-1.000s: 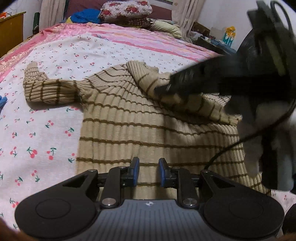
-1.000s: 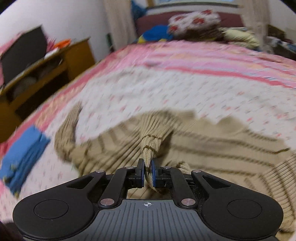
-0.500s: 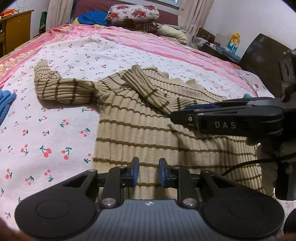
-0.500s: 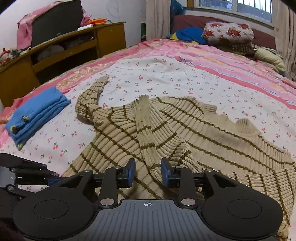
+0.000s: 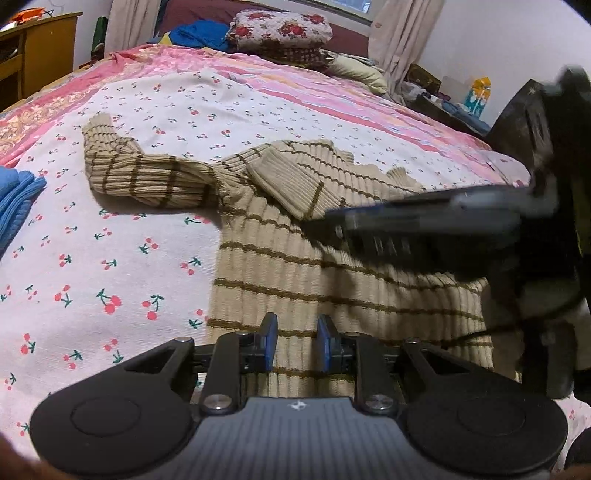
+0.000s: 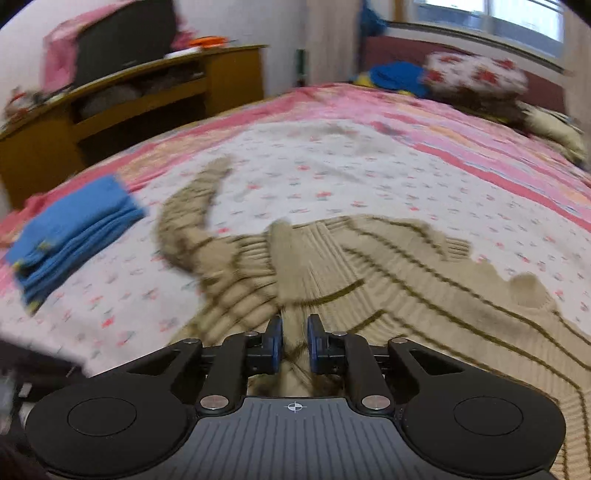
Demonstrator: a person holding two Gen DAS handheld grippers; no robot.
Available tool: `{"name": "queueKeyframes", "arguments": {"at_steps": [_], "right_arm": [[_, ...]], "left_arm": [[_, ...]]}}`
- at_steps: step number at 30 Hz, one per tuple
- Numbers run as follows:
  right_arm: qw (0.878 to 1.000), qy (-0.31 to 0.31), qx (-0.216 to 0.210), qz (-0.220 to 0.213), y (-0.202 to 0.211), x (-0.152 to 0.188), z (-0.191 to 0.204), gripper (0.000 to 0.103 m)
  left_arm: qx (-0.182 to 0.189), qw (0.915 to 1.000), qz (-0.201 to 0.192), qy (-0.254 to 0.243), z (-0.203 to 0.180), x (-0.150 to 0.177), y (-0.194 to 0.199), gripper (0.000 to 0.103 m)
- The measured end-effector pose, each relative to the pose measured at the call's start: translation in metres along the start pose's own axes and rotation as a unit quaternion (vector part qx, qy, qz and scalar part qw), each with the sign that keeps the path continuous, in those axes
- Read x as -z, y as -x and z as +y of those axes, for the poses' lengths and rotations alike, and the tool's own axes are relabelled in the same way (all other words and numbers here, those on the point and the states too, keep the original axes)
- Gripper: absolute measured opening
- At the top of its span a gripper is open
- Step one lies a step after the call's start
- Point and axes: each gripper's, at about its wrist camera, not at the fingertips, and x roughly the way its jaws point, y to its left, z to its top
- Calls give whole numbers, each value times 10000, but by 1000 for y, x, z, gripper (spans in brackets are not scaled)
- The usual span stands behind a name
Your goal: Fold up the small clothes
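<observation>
A beige ribbed sweater (image 5: pixel 332 280) with brown stripes lies flat on the cherry-print bed sheet (image 5: pixel 110 277). One sleeve (image 5: pixel 147 177) stretches out to the left. The other sleeve (image 5: pixel 291 184) is folded across the chest. My right gripper (image 6: pixel 294 332) is closing on that folded sleeve (image 6: pixel 295 258), and knit fills the narrow gap between its blue pads. In the left wrist view the right gripper (image 5: pixel 334 223) reaches in from the right, blurred. My left gripper (image 5: pixel 296 332) sits low over the sweater's bottom part with a clear gap between its pads.
A folded blue garment (image 6: pixel 74 229) lies on the bed's left side. A wooden desk (image 6: pixel 129 110) stands beyond that edge. Floral pillows (image 5: pixel 280 29) and blue cloth are piled at the head of the bed. A dark chair back (image 5: pixel 524 110) stands to the right.
The right gripper held the sleeve up, opened and dropped it across the chest, and has now narrowed on it again lower down. The left gripper has stayed put.
</observation>
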Motion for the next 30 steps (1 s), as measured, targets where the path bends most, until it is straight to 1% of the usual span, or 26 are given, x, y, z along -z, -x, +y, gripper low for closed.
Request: {"name": "queueKeyframes", "arguments": {"at_steps": [3,6,7,9,11,13,15,17,18,19,20,21,22,23,24,25,27,30], "right_arm": [[9999,-38,34,-114,9,5,-1,19],[9980,-526,-22,-363,34,11,-19,22],[9967,-665,34,-463,45,15,-28,23],[9936,-894,346,-595,66,26,-48,24],[9892,-1104,754,-593,79,39,-73,24],[9840,-1237,1215,-420,84,50,-97,24],[9770,-1345,1634,-250,82,61,-118,24],[9661,-1420,2157,83,74,71,-138,24],[9590,-1516,2380,267,69,78,-149,19],[9570,-1610,2397,289,68,83,-157,18],[9572,-1684,2345,210,71,87,-162,17],[9558,-1712,2383,205,74,88,-165,16],[9520,-1677,2547,251,74,89,-166,16],[9503,-1626,2638,283,74,90,-167,18],[9516,-1655,2575,268,75,91,-169,19],[9524,-1714,2512,232,77,93,-171,19],[9521,-1751,2500,209,79,92,-172,19],[9502,-1800,2544,30,87,87,-167,20]], "left_arm": [[-29,10000,-6,-36,-2,0,-2,29],[-75,9999,-56,-115,-5,0,-2,29],[-93,9998,-89,-141,-6,-2,-2,29],[-95,9996,-188,-210,-12,-8,-1,29],[-42,9992,-314,-260,-18,-19,-3,30],[16,9985,-422,-361,-25,-32,-10,31],[-32,9978,-505,-424,-33,-45,-20,33],[-18,9977,-538,-420,-39,-59,-34,33],[-54,9975,-554,-428,-40,-63,-40,33],[-143,9973,-561,-445,-41,-66,-46,34],[-326,9971,-515,-459,-41,-69,-55,34],[-511,9968,-449,-428,-38,-69,-61,34],[-655,9964,-375,-376,-34,-69,-66,34],[-685,9966,-328,-328,-30,-68,-69,35],[-640,9967,-361,-333,-28,-66,-69,35],[-686,9962,-391,-369,-29,-65,-68,35],[-966,9934,-489,-373,-32,-65,-64,35],[-1134,9920,-470,-305,-26,-67,-61,35]]}}
